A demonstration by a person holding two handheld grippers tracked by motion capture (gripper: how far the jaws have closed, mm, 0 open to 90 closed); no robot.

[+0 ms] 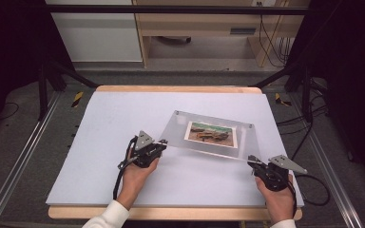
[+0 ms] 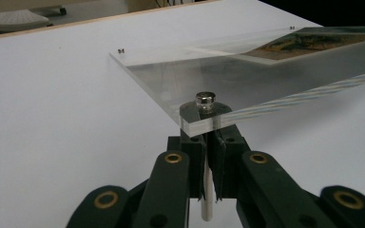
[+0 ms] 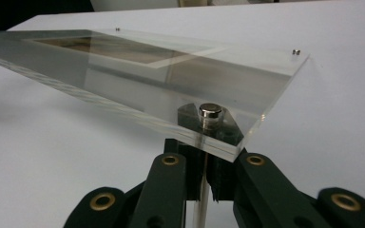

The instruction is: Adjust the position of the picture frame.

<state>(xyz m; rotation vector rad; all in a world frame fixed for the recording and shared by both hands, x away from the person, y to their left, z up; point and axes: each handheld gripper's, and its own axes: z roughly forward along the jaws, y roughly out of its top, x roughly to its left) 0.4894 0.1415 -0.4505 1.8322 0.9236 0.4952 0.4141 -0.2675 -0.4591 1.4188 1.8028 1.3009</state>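
Nearest the high view's camera, at the bottom of the frame, two forearms in white sleeves come in, each hand carrying a gripper. At lower centre-left the left gripper (image 1: 163,143) is clamped on the near left corner of a clear acrylic photo frame (image 1: 209,118); at lower right the right gripper (image 1: 252,160) is clamped on the near right corner. In the left gripper view the jaws are seen pressed together on a thin pale leg (image 2: 207,199) hanging under that corner, below a metal stud (image 2: 205,99); in the right gripper view the same grip is seen on the leg (image 3: 200,199) under its stud (image 3: 210,111). The legs appear to be chosen because they give narrow jaws a firm hold that the flat slab would not. The frame, with a landscape photo (image 1: 211,132) sandwiched inside, is held in the middle of the picture, its near edge raised off the surface; whether the far edge rests down cannot be told. A corner in each gripper probably keeps the slab from twisting. Beneath lies a white board (image 1: 104,156) on a wooden table (image 1: 171,89). Beyond, at the top of the frame, pale cabinets, cables and a grey floor are visible, with dark rails down both sides.
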